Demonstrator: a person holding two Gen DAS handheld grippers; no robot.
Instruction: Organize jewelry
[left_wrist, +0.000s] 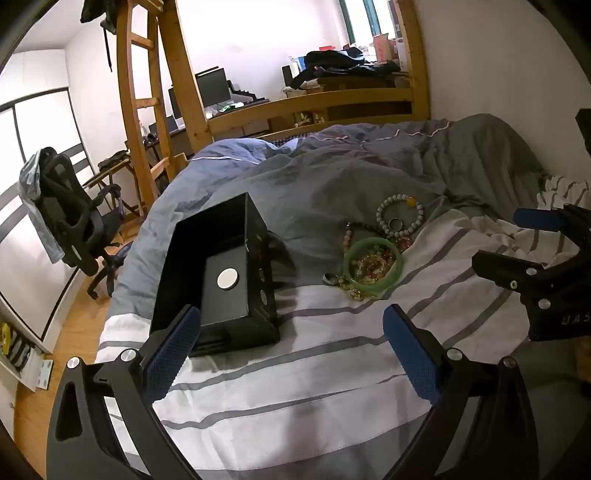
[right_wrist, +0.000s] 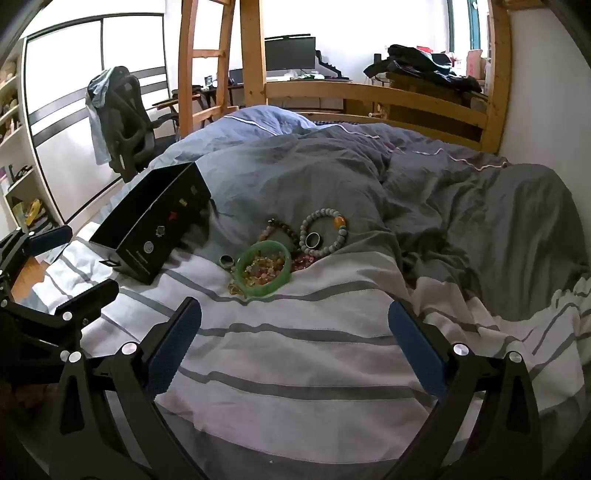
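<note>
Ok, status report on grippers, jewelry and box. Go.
Left gripper open, empty, near the box. Right gripper open, empty, short of the jewelry. Jewelry piled on the bed, box open beside it. Nothing in the way.

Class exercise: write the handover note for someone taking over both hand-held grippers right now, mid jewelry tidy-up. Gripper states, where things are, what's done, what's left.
Left hand-held gripper: open, empty, just in front of the open black box.
Right hand-held gripper: open, empty, facing the jewelry pile.
Box sits on the striped sheet; inside, only a white disc shows.
To the box's right, all on the bedding: green bangle around loose beads, grey bead bracelet with a ring inside it, dark bead strand, another ring.
Done: nothing boxed.
Left: move every piece into the box.
</note>
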